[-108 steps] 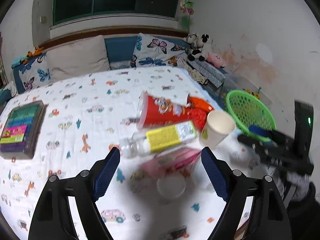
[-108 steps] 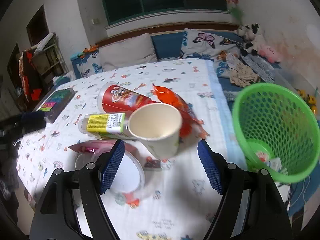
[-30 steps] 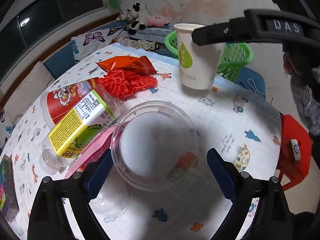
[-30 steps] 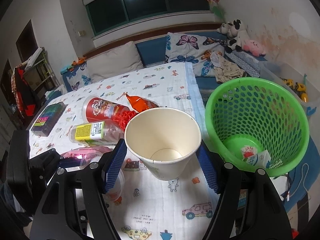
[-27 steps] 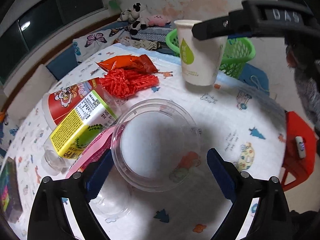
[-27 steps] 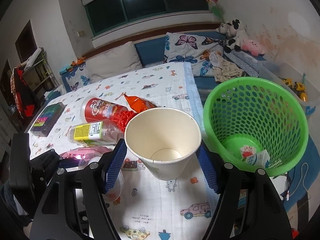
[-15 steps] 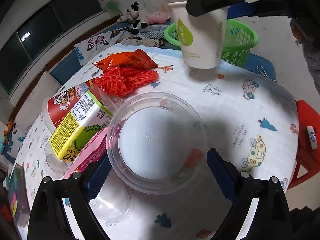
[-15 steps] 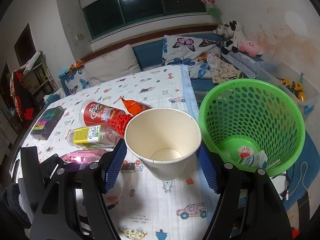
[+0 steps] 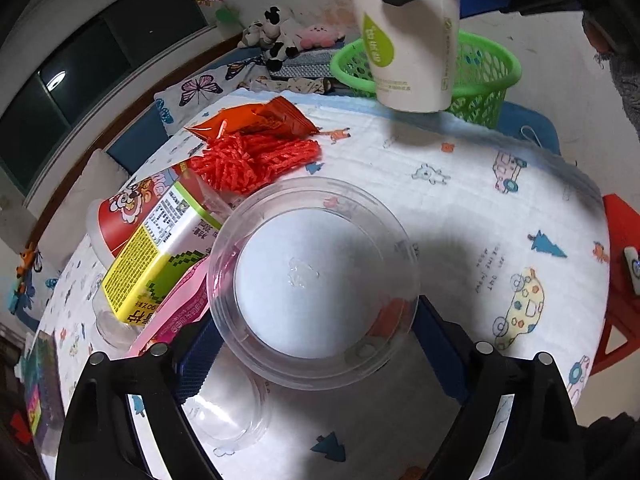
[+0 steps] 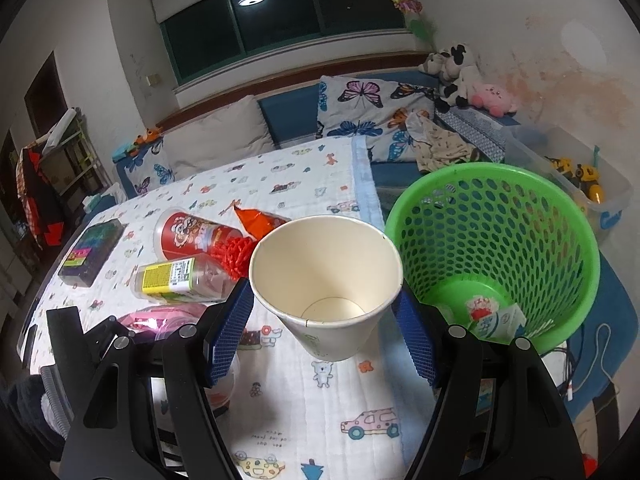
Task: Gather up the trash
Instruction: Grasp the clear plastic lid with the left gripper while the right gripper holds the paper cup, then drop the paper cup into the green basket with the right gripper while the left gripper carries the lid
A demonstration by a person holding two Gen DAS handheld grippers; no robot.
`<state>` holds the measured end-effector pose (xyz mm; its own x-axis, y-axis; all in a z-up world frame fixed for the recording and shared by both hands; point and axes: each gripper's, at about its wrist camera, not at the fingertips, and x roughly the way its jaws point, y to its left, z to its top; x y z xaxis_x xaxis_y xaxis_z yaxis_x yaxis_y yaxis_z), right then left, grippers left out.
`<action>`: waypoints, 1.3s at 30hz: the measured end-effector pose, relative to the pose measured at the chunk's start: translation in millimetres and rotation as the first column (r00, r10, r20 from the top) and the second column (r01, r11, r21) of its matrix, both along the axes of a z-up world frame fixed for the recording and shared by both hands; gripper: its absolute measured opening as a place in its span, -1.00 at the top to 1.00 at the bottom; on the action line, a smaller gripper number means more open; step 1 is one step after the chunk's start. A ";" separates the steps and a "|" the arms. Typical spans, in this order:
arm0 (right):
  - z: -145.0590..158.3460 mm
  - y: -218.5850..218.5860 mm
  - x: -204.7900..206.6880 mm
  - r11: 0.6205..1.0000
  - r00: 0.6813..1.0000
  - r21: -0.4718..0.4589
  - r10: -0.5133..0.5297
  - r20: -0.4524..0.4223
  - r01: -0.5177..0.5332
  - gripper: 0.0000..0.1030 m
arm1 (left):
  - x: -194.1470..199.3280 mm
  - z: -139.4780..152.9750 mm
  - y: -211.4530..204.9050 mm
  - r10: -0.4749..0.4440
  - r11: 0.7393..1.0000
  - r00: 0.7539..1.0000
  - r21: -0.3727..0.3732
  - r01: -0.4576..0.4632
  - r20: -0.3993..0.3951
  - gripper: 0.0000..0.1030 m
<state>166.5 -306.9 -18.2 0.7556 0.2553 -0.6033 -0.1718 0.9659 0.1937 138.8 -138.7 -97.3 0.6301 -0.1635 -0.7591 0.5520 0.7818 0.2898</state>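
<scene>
My left gripper (image 9: pixel 314 344) is shut on a clear plastic bowl (image 9: pixel 314 280) and holds it above the table. My right gripper (image 10: pixel 326 320) is shut on a white paper cup (image 10: pixel 326 284), lifted above the table's right edge; the cup also shows in the left wrist view (image 9: pixel 408 48). A green mesh basket (image 10: pixel 496 248) with some trash inside stands just right of the cup, beyond the table edge. On the table lie a red snack can (image 9: pixel 132 208), a yellow-labelled bottle (image 9: pixel 160 252), an orange packet (image 9: pixel 256 120), red netting (image 9: pixel 248 156) and a pink wrapper (image 9: pixel 176 312).
A small clear lid (image 9: pixel 228 412) lies on the cartoon-print tablecloth (image 9: pixel 480 208) below the bowl. A dark box (image 10: pixel 92 248) sits at the far left of the table. A bench with cushions and soft toys (image 10: pixel 456 68) runs behind. A red stool (image 9: pixel 620 264) stands at right.
Both grippers closed on their objects and lifted them: the bowl rose off the table, and the cup rose and moved right toward the green basket.
</scene>
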 end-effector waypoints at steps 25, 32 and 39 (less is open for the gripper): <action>-38.8 -124.0 65.1 0.959 0.953 -0.080 -0.280 -0.119 0.272 -0.40 | 35.9 103.7 20.0 0.039 0.937 0.999 -0.348 -0.042 -0.018 -0.68; -55.4 -140.5 74.6 0.957 0.945 -0.048 -0.289 -0.153 0.285 -0.45 | 67.8 109.1 -9.7 0.020 0.938 0.999 -0.345 -0.029 -0.030 -0.68; -54.8 -148.4 71.0 0.954 0.945 -0.042 -0.299 -0.135 0.296 -0.50 | 93.2 108.5 -50.9 -0.033 0.942 0.998 -0.335 0.015 -0.049 -0.68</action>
<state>237.5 -455.2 -72.9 0.7037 0.0182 -0.7103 0.1508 0.9731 0.1743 232.0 -189.6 11.2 0.5832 -0.4286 -0.6901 0.5794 0.8149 -0.0165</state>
